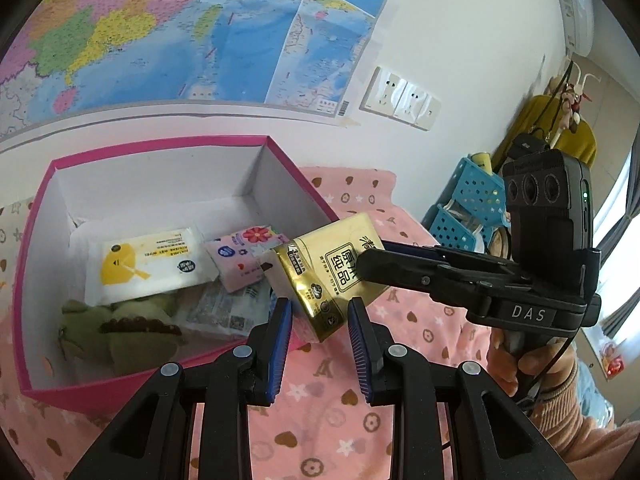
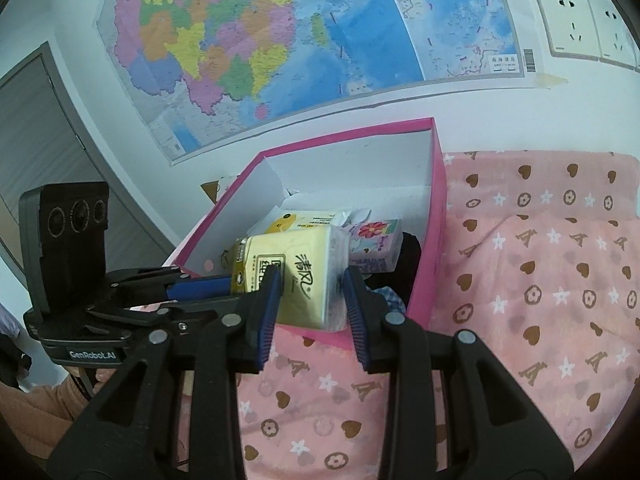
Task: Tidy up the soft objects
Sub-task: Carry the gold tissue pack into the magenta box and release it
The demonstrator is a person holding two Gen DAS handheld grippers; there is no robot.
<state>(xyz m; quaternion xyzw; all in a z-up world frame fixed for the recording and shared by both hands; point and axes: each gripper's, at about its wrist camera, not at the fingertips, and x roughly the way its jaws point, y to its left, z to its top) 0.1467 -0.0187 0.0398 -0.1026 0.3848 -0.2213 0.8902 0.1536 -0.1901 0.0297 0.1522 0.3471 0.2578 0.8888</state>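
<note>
A yellow tissue pack [image 1: 320,272] hangs above the near right corner of the pink box [image 1: 160,145]. Both grippers are shut on it. My left gripper [image 1: 318,305] pinches its lower end between blue pads. My right gripper [image 1: 362,265] comes in from the right and clamps its side. In the right wrist view the pack [image 2: 304,272] sits between my right gripper's [image 2: 308,278] pads, with the left gripper [image 2: 228,280] at its left end, over the box [image 2: 344,136]. Inside lie a wet-wipes pack [image 1: 148,264], a floral tissue pack [image 1: 244,256], a clear packet [image 1: 228,308] and a green plush toy [image 1: 120,328].
The box stands on a pink patterned blanket [image 1: 320,420] against a white wall with a map [image 1: 160,32] and sockets [image 1: 400,100]. A blue perforated basket [image 1: 472,204] stands at the right. A person's hand [image 1: 516,364] holds the right gripper's handle. Open blanket [image 2: 540,280] lies right of the box.
</note>
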